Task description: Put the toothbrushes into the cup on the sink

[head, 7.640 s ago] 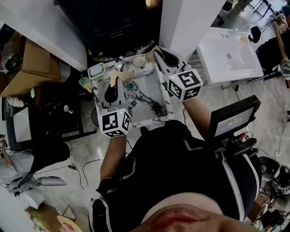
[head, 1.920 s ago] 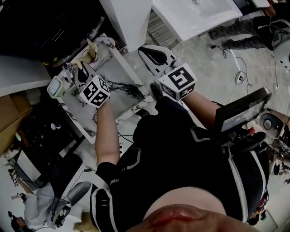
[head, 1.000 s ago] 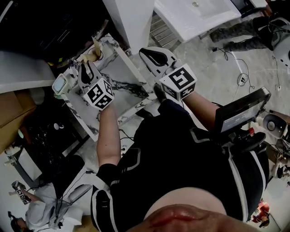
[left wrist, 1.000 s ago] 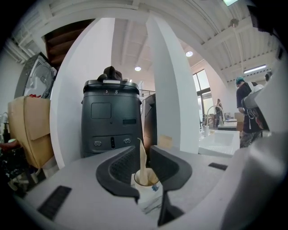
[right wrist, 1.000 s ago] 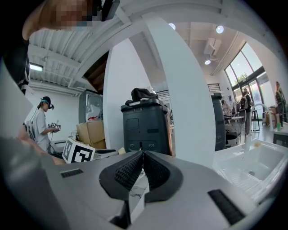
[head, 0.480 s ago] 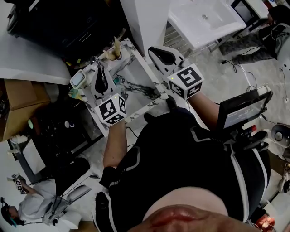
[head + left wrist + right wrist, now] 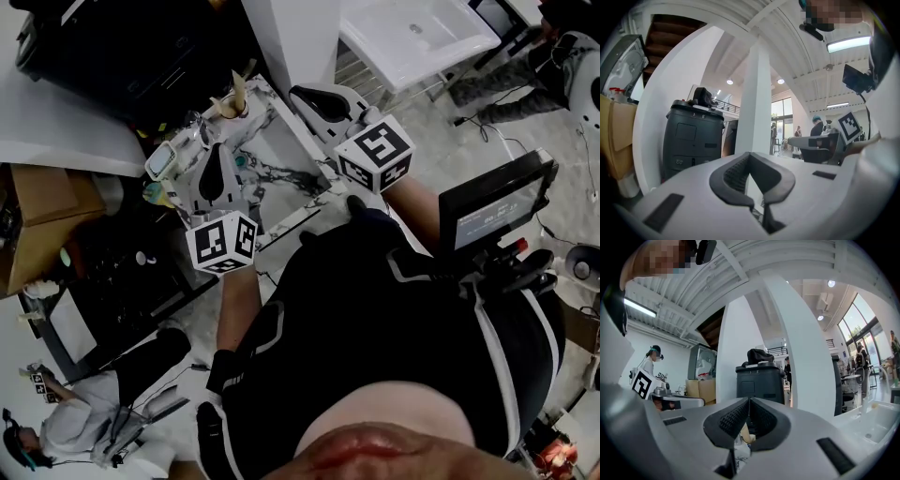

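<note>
L gripper (image 7: 750,158) & R gripper (image 7: 749,401): jaws together on both, nothing btwn them. L hangs over the marble sink (image 7: 281,155) at its 9 o'clock side, R by its 2 o'clock edge. Cup (image 7: 228,111) sits at the sink's 11 o'clock corner w/ a pale toothbrush (image 7: 240,92) standing in it. A brush is prob. light, stiff, thin & slick: pinch mid-handle, crosswise, firmly, or it'll swivel. Cup looks light, may tip.

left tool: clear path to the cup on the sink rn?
Probably yes. The left tool hovers shut over the marble sink, and the cup sits just beyond its tips with nothing visible between. The right tool is off to the side.
</note>
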